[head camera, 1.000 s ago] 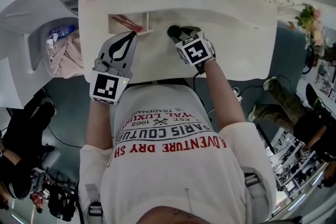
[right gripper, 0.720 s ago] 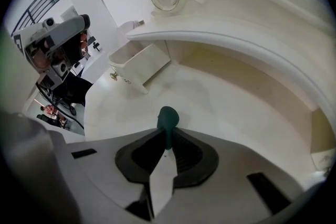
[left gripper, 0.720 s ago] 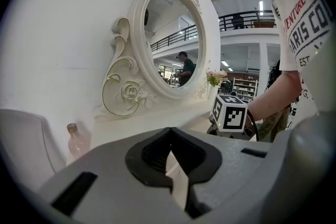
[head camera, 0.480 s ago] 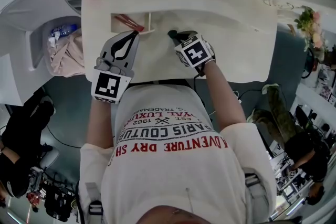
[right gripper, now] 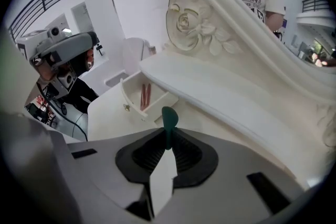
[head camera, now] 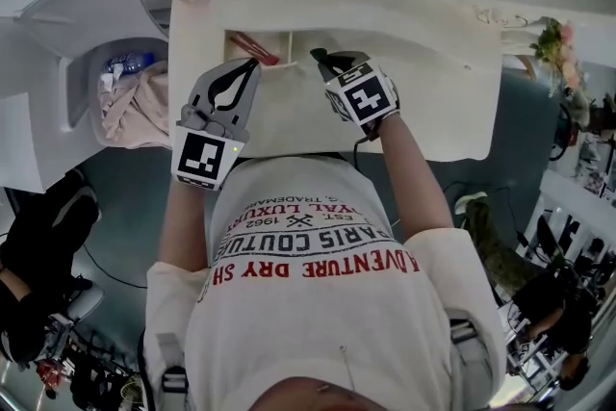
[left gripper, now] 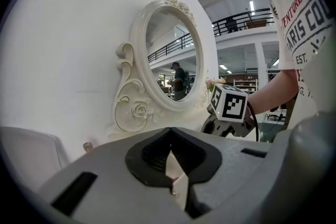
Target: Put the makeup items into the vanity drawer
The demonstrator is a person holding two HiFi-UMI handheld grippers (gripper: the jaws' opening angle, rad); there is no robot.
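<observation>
**Q:** Closed, has it?

**A:** Yes. A second ago the right hand-held gripper (right gripper: 167,140) stood wide open over the dark green makeup item (right gripper: 169,119). Now its jaws pinch the item's thin stem, and it has come nearer to the open drawer (right gripper: 131,104).

**Q:** Which way does the item run?

**A:** Its long axis follows the jaws. The stem sits between the pads. The rounded head sticks out past the tips and points straight ahead of the hand-held gripper, toward the raised back ledge of the desk (head camera: 423,82). I can't tell whether it is clear of the desk top.

**Q:** And the drawer?

**A:** It is ahead and to the left of the right hand-held gripper, near it but not touching. Two pink-red sticks (right gripper: 144,96) lie inside, side by side.

**Q:** The other one?

**A:** The left hand-held gripper (head camera: 252,64) has its jaws together with nothing in them. Its tips are just at the drawer's front edge.

**Q:** The surroundings?

**A:** The desk is cream with carved scrolls, and an oval mirror (left gripper: 173,65) rises ahead of both hand-held grippers. Flowers (head camera: 556,38) stand well to the right of the right hand-held gripper. Off the desk, left of the left hand-held gripper, pink cloth (head camera: 135,106) lies in a white holder. The floor below is grey.
</observation>
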